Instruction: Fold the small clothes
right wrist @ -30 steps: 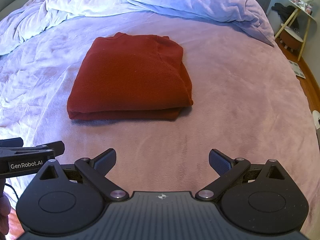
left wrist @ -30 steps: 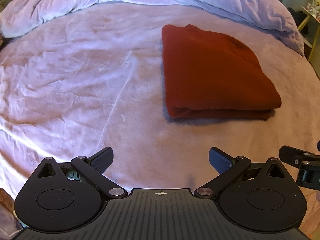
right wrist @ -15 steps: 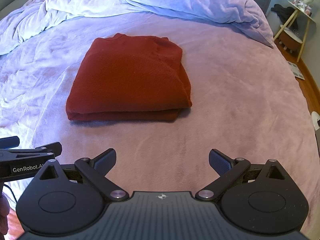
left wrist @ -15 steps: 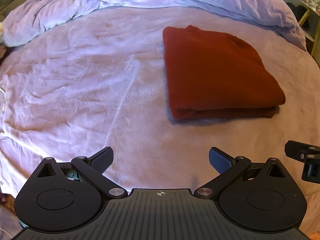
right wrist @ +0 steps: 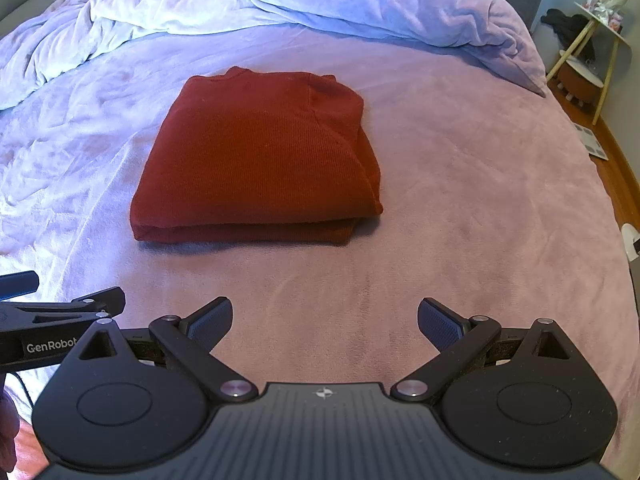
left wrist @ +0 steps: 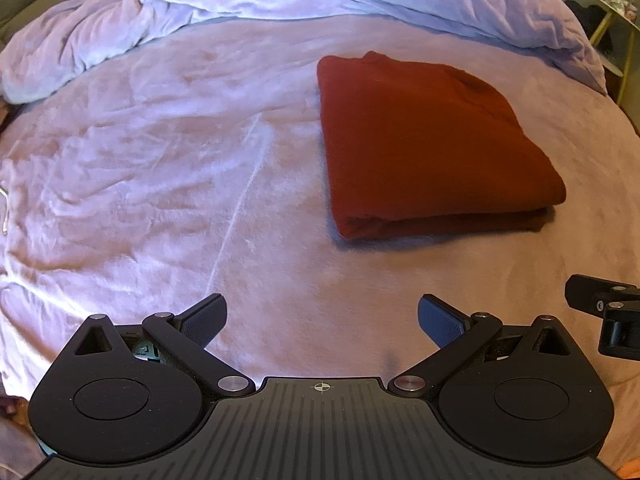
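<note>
Bedspread (right wrist: 460, 200), mauve plush, carries your folded red garment (right wrist: 260, 160) at 12 o'clock, duvet (right wrist: 280, 0) beyond; left gripper (left wrist: 322, 320) and right gripper (right wrist: 325, 320) both gape wide, empty.

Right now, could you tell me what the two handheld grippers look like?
Both the left gripper and right gripper are matte black, with ribbed bodies, round side discs, silver pivot pins and blue-grey textured fingertip pads. White GenRobot lettering marks the left one's side.

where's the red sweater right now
The folded red sweater lies flat on the pink bedspread, left of centre in the right wrist view and right of centre in the left wrist view, short of the rumpled duvet, beyond both open tools.
</note>
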